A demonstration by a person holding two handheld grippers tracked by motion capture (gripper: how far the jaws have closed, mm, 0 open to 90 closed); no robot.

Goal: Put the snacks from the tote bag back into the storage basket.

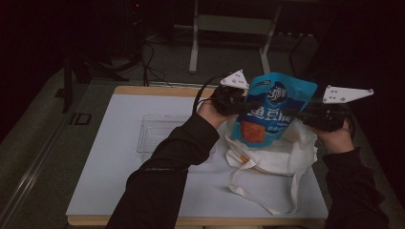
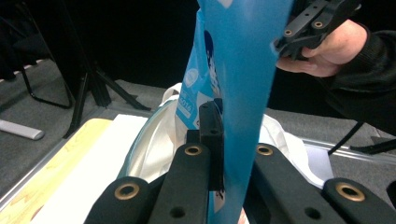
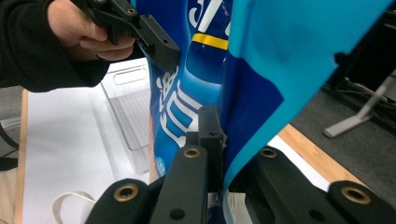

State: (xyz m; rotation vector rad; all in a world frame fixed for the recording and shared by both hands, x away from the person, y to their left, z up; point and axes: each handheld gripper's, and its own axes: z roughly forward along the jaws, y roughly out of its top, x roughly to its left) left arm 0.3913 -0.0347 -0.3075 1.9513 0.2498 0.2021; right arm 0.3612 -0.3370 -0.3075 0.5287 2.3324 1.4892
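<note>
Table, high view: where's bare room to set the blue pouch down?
Free: the white table top along the near edge, left of the tote bag and in front of the clear tray; also the strip left of the tray. Crowded: right half, where the bag sprawls under the blue pouch held by both tongs.

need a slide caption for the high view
Left tongs and right tongs hold a blue snack pouch above a white tote bag.
</note>
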